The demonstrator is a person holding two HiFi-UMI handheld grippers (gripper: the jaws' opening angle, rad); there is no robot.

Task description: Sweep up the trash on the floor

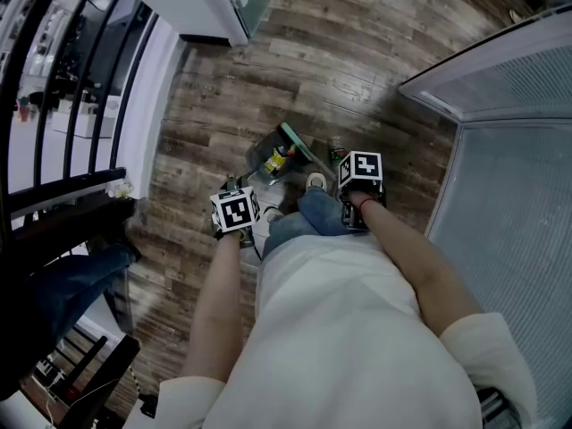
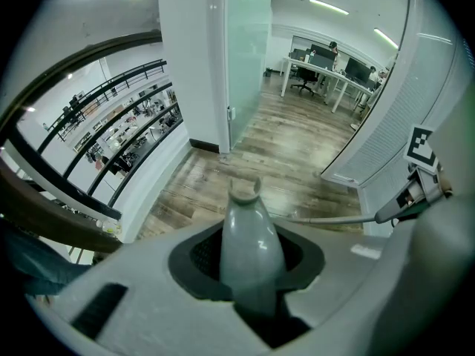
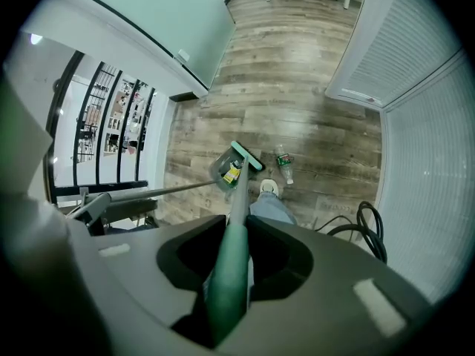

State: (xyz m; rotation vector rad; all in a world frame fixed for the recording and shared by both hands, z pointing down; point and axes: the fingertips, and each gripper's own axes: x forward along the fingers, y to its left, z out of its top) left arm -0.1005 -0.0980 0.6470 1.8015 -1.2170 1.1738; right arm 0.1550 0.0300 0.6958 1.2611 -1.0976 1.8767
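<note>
Scene: a person stands over a long-handled dustpan (image 1: pixel 266 161) on a wood-plank floor (image 1: pixel 357 52), w/ a gripper in each hand.
Left gripper (image 2: pixel 249 258): jaws closed on the grey dustpan handle (image 2: pixel 245 221). The handle's notched top end sticks out past the jaws.
Right gripper (image 3: pixel 230 265): jaws clamped on the green broom handle (image 3: pixel 239 199), which runs down to the floor beside the dustpan.
Broom head (image 3: pixel 247 156): green, right at the dustpan's edge, on the side away from the railing.
Trash: a yellow-labelled item (image 3: pixel 232 173) lies inside the dustpan. A clear plastic bottle (image 3: pixel 284 165) lies on the floor just past the broom head, outside the dustpan.
Feet: a light shoe (image 3: pixel 269 188) and a jeans leg are near the dustpan, on the person's side of it.
Floor: grey-brown planks, matte w/ soft glare patches.
Cable (image 3: pixel 369 225): black, coiled on the floor well apart from the dustpan, by the ribbed wall.
Room: a black railing (image 1: pixel 80 70) is to one side of the dustpan, w/ a lower level visible through the bars. Ribbed white wall panels (image 1: pixel 518 195) are on the opposite side.
Beyond the dustpan: a frosted glass partition (image 3: pixel 171 13) on a white pillar.
Far bkgd: office desks (image 2: pixel 326 69) and chairs under strip lights, well apart from the dustpan.
</note>
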